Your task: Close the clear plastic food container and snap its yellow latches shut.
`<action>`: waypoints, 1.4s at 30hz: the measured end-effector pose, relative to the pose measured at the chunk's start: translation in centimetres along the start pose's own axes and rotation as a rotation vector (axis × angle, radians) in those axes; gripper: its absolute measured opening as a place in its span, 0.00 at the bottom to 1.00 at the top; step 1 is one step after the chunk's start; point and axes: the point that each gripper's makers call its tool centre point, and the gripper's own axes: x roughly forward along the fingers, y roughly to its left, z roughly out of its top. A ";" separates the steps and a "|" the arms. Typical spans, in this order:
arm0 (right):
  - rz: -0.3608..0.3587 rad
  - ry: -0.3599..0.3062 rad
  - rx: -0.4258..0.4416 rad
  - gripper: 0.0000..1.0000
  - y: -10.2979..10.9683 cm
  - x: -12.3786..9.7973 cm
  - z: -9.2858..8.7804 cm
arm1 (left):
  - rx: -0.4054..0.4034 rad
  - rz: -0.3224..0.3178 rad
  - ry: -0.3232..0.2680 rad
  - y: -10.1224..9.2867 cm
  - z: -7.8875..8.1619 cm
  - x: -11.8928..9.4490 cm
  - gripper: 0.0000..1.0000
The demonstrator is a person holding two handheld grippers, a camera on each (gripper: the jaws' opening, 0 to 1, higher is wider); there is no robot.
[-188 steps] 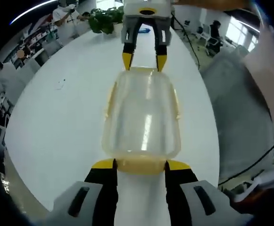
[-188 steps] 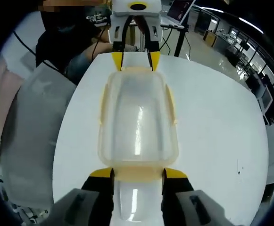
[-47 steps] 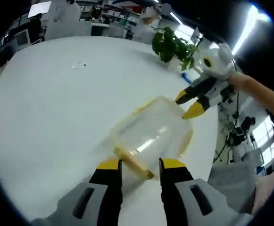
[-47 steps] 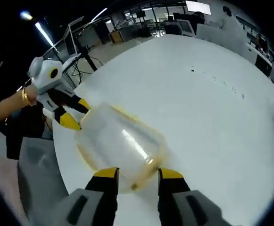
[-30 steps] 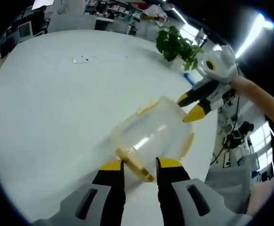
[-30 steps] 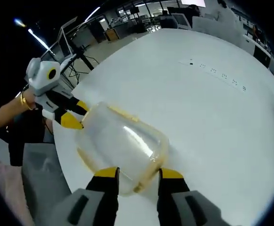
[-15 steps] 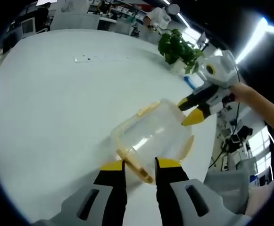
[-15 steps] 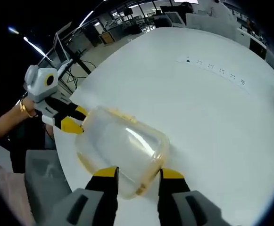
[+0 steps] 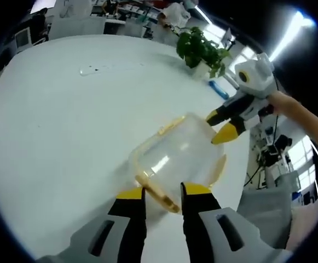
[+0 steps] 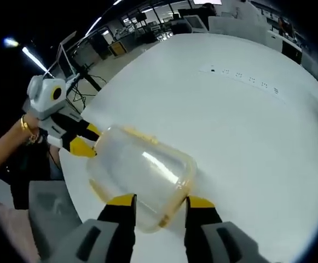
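Both tongs (image 9: 163, 192) flanking container (image 9: 175, 156)

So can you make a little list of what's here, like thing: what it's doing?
container: clear plastic food container with yellow latches, lid on, lying on the table
table: white table, container near its edge
left gripper: left gripper, fingers either side of the yellow latch at one end
right gripper: right gripper, fingers at the latch at the other end
plant: green plant at the far side of the table
latch state: cannot tell if snapped
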 end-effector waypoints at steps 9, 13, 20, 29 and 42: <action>-0.007 0.010 0.005 0.34 1.9 0.5 -0.6 | 0.151 0.058 0.004 0.8 0.2 -1.4 0.23; -0.006 0.017 0.003 0.34 1.8 0.5 -0.5 | 0.166 0.084 -0.005 0.9 0.2 -1.6 0.24; -0.081 0.045 -0.195 0.29 1.3 -0.3 0.0 | 0.248 0.109 0.015 0.4 0.2 -2.2 0.36; -0.104 0.002 -0.360 0.29 1.8 -0.9 2.4 | 0.334 0.192 -0.086 0.1 2.6 -3.9 0.41; -0.033 -0.033 -0.540 0.19 6.1 1.7 5.2 | 0.394 0.215 -0.178 -2.2 4.2 -2.7 0.28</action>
